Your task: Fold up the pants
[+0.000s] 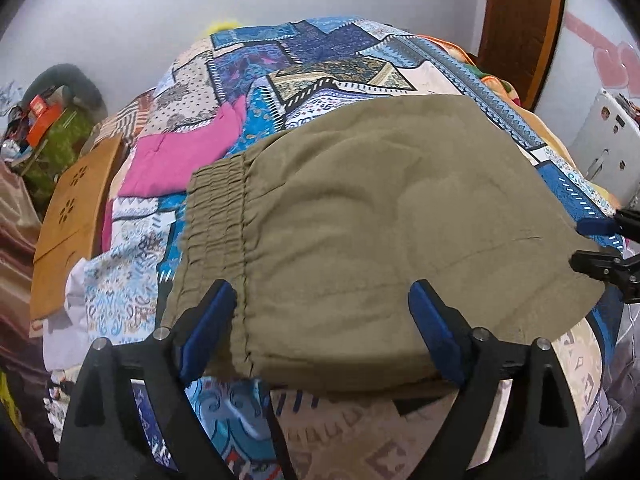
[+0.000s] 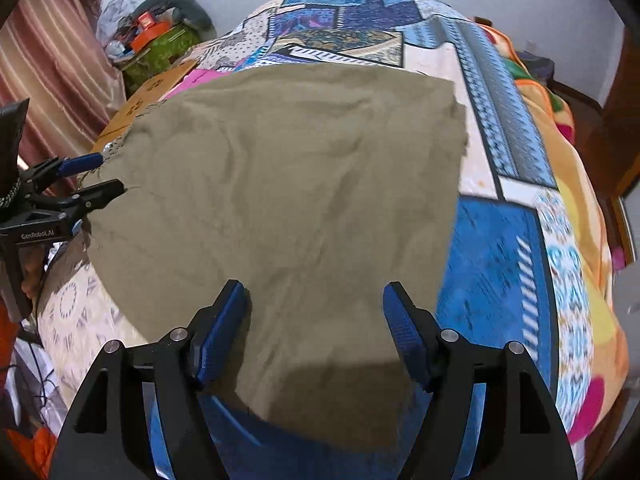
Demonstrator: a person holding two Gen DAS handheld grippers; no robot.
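Olive-khaki pants (image 1: 380, 220) lie folded flat on a patchwork bedspread, the elastic waistband (image 1: 212, 216) at the left in the left wrist view. They also fill the middle of the right wrist view (image 2: 280, 200). My left gripper (image 1: 322, 300) is open over the near edge by the waistband, with cloth between the fingers; it shows at the left edge of the right wrist view (image 2: 110, 174). My right gripper (image 2: 314, 304) is open over the near right part of the pants; it shows at the right edge of the left wrist view (image 1: 580, 242).
A pink garment (image 1: 180, 156) lies on the bedspread (image 1: 320, 52) beyond the waistband. A wooden board (image 1: 68, 216) stands at the bed's left side. A cluttered green box (image 2: 160, 48) and a curtain (image 2: 52, 60) are at the far left. An orange blanket (image 2: 580, 200) lies on the right.
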